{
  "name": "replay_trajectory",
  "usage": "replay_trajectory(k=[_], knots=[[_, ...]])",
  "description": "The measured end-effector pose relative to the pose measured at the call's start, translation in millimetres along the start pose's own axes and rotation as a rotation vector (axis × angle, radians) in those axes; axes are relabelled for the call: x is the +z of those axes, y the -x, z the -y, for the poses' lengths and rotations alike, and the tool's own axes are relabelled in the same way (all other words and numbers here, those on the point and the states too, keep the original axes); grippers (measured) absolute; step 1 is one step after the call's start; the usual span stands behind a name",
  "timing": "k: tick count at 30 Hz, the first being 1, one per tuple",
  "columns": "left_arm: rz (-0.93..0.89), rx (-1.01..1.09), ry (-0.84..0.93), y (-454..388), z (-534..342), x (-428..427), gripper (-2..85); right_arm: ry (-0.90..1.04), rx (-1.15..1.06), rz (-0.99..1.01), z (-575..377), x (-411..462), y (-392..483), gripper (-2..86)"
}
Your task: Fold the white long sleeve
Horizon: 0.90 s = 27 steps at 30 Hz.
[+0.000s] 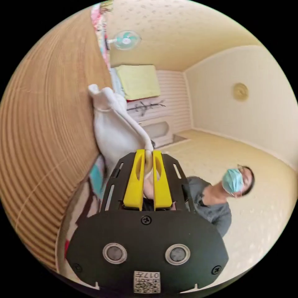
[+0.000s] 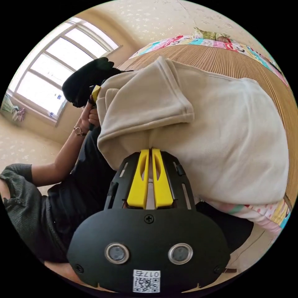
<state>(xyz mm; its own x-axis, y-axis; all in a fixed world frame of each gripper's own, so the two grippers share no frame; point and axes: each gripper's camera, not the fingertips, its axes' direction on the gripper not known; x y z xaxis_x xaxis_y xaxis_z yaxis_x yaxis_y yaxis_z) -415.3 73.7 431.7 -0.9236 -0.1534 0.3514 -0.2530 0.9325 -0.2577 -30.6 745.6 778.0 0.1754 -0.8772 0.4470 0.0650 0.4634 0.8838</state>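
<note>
Left gripper (image 1: 149, 154), at the centre of its own view, has our yellow jaws pinched on a fold of the white long sleeve (image 1: 116, 130), which stretches toward the upper left against the woven mat (image 1: 46, 139). Our right gripper (image 2: 150, 151) likewise clamps the garment's edge at mid-frame. In the right gripper view the white long sleeve (image 2: 223, 130) spreads over the mat (image 2: 223, 59) across the right half, and the left gripper (image 2: 95, 92) appears at upper left, held by a hand (image 2: 88, 116).
</note>
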Motion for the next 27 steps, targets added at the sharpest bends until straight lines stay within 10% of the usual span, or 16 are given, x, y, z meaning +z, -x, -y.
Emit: replay_trajectory(k=[10, 27], knots=[[-1.202, 1.132, -0.021, -232, -51, -29, 4.5, -0.446, -0.798, 0.724, -91, -182, 68, 0.7], [-1.515, 1.462, -0.125, -311, -205, -65, 4.5, -0.533, -0.202, 0.522, -43, -179, -16, 9.2]])
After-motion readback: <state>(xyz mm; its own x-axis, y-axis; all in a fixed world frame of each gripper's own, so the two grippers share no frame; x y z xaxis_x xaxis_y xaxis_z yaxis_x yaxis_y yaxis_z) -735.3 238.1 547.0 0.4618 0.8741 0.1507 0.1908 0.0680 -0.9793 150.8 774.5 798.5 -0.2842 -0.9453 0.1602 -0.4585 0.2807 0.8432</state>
